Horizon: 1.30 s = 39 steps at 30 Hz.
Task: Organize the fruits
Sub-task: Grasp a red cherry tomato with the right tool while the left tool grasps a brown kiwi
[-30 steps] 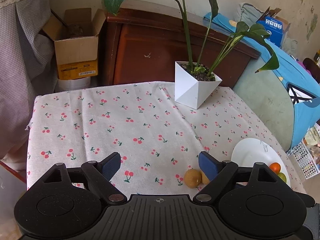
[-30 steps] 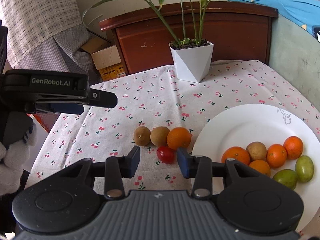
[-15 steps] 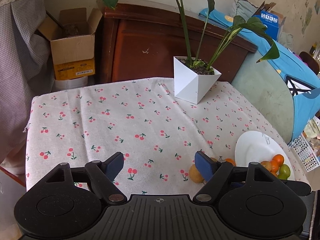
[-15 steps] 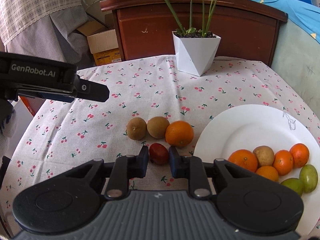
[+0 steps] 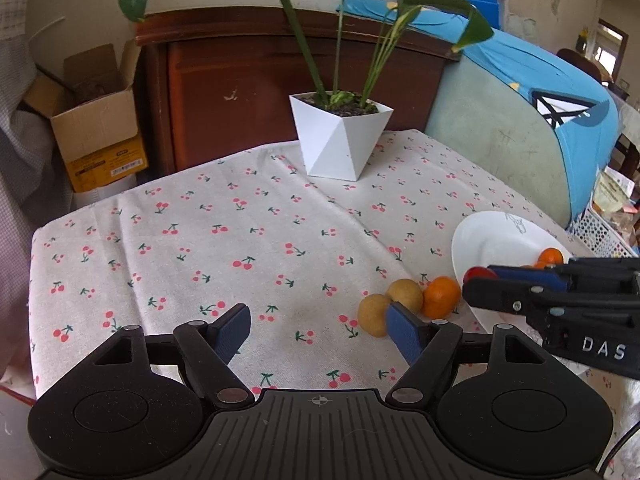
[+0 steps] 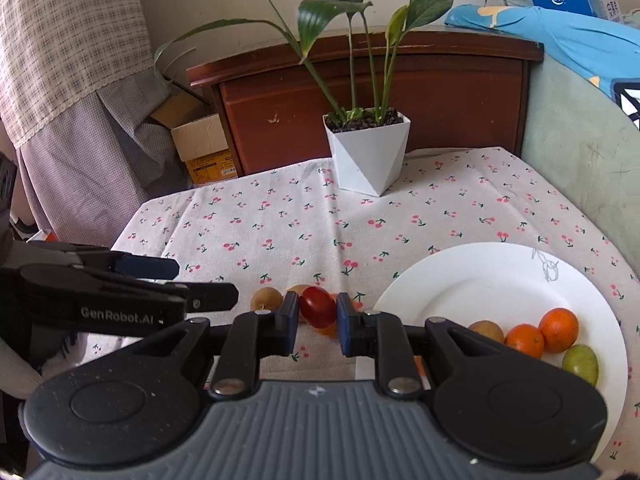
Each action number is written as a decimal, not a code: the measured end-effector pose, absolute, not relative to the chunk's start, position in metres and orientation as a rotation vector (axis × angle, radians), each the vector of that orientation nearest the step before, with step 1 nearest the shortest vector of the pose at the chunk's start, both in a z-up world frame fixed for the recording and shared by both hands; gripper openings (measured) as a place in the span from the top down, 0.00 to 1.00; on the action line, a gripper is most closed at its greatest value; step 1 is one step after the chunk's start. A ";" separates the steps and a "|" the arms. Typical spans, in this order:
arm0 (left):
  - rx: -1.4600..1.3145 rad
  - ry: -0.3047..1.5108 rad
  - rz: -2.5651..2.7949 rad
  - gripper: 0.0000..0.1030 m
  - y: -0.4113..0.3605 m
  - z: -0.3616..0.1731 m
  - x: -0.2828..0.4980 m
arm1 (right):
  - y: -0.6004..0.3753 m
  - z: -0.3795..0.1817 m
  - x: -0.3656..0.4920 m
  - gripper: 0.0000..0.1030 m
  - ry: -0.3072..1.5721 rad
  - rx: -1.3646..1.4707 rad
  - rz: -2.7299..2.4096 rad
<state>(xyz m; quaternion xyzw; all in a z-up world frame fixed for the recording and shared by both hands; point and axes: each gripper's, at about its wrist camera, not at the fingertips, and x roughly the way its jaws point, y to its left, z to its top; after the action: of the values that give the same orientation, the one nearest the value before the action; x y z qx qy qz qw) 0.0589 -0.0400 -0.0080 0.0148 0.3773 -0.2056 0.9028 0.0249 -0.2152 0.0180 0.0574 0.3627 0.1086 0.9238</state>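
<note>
A: Nearest the right wrist camera, what does the right gripper (image 6: 318, 322) hold?

B: A small red tomato (image 6: 317, 306), pinched between both blue pads, above the cherry-print tablecloth (image 6: 280, 232).

A: And the left gripper (image 5: 318, 330)?

B: Its jaws are closing with nothing between them; a brown fruit (image 5: 373, 314) lies just beyond its right-hand pad.

A: What is on the cloth?

B: In the left wrist view, at about two o'clock of that gripper, two brown fruits and an orange (image 5: 441, 296) sit touching in a row.

A: And the white plate (image 6: 472, 280)?

B: At three o'clock of the tomato, it holds two oranges (image 6: 558, 329), a brown fruit and a green fruit (image 6: 580, 364) along its near right rim; the gripper hides part of it.

A: Farthest back?

B: At twelve o'clock, a white faceted pot (image 6: 368, 152) holds soil and a leafy plant.
</note>
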 end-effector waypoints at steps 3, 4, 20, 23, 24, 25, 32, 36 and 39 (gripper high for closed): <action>0.083 0.764 -0.468 0.37 -0.055 -0.014 0.057 | -0.223 0.023 0.025 0.81 0.733 0.149 0.201; 0.098 0.759 -0.480 0.40 -0.059 -0.015 0.056 | -0.226 0.023 0.025 0.81 0.731 0.157 0.193; 0.121 0.748 -0.568 0.69 -0.076 -0.030 0.062 | -0.246 0.022 0.024 0.81 0.747 0.256 0.153; 0.144 0.744 -0.576 0.78 -0.079 -0.029 0.059 | -0.249 0.023 0.025 0.81 0.749 0.272 0.148; 0.141 0.746 -0.577 0.78 -0.078 -0.029 0.058 | -0.250 0.023 0.025 0.81 0.749 0.278 0.147; 0.136 0.748 -0.575 0.78 -0.078 -0.028 0.058 | -0.251 0.023 0.026 0.81 0.750 0.287 0.145; 0.119 0.719 -0.574 0.78 -0.075 -0.014 0.052 | -0.265 0.028 0.027 0.81 0.728 0.328 0.117; 0.097 0.687 -0.597 0.78 -0.080 0.000 0.048 | -0.280 0.035 0.028 0.81 0.699 0.369 0.087; 0.060 0.681 -0.632 0.78 -0.091 0.006 0.048 | -0.291 0.039 0.028 0.81 0.682 0.381 0.055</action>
<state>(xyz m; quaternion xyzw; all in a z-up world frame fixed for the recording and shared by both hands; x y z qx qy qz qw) 0.0478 -0.0905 0.0063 0.0290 0.3284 -0.3048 0.8935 0.0280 -0.2914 0.0386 0.1856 0.3323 0.0268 0.9243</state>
